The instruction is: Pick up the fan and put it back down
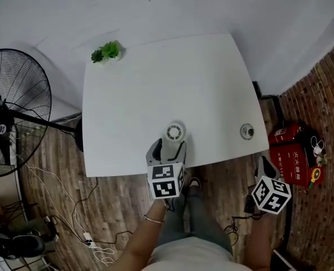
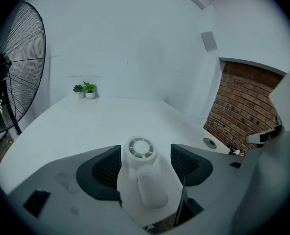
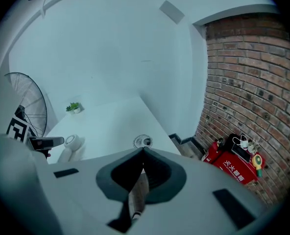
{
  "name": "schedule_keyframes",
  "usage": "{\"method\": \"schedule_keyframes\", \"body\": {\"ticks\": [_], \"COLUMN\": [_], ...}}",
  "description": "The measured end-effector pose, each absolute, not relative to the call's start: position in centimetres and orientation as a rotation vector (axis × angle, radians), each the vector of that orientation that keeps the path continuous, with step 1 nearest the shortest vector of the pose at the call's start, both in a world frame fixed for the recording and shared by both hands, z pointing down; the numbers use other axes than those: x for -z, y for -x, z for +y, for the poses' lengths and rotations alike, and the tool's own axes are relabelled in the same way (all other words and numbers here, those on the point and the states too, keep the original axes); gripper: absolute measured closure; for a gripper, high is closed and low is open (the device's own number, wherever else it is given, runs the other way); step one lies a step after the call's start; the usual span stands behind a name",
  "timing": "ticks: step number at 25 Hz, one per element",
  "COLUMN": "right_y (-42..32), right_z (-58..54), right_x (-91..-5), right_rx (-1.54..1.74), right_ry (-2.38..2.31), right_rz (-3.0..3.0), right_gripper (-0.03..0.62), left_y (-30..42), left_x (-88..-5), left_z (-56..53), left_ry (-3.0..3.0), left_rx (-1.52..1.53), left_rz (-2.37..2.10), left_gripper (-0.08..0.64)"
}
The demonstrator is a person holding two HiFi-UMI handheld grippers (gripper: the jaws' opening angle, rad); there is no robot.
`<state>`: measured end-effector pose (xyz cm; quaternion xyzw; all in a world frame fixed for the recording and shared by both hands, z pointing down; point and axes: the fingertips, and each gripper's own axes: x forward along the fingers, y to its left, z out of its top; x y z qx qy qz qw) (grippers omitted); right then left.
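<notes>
Left gripper (image 2: 145, 163): at the table's near edge, jaws closed part-way onto the fan's body, one pad on each side.
Fan (image 2: 140, 149): small and white, round grille facing up, just inside the table's near edge, between the left jaws.
Right gripper (image 3: 143, 153): off the table's near right corner, over the floor; jaw tips meet, nothing between them.
Progress: the grasp looks made. Whether the fan has left the table cannot be told, so the lift may be pending or under way. The set-down is likely still to come.
Table (image 1: 155, 89): white, smooth, mostly bare.
Big fan (image 1: 9, 114): black, on a stand, left of the table.
Plant (image 1: 106, 52): small and green, at the table's far left corner.
Grommet (image 1: 246, 131): round hole near the table's right near edge.
Red box (image 1: 291, 154): on the floor right of the table.
Brick wall (image 3: 253, 82): right of the table; the wall behind the table is plain white.
Floor (image 1: 116, 208): wood planks, loose cables left of the table.
</notes>
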<state>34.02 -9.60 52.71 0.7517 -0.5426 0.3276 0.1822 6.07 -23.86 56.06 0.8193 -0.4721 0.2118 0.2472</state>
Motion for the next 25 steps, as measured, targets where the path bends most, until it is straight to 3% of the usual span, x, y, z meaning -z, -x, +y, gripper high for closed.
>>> {"method": "schedule_keyframes", "body": {"ticks": [25], "right_y": [-35.2], "right_z": [-7.1], "right_x": [-56.8], "right_rx": [-1.011], "right_ry": [-2.063], "right_rz": [-1.486], "right_gripper": [0.592], "left_y": [-6.8], "left_x": [-61.7], "left_z": [-21.7], "left_ry": [-2.113], "left_rx": [-0.772], "left_rz": [-1.277], "left_gripper": [0.267]}}
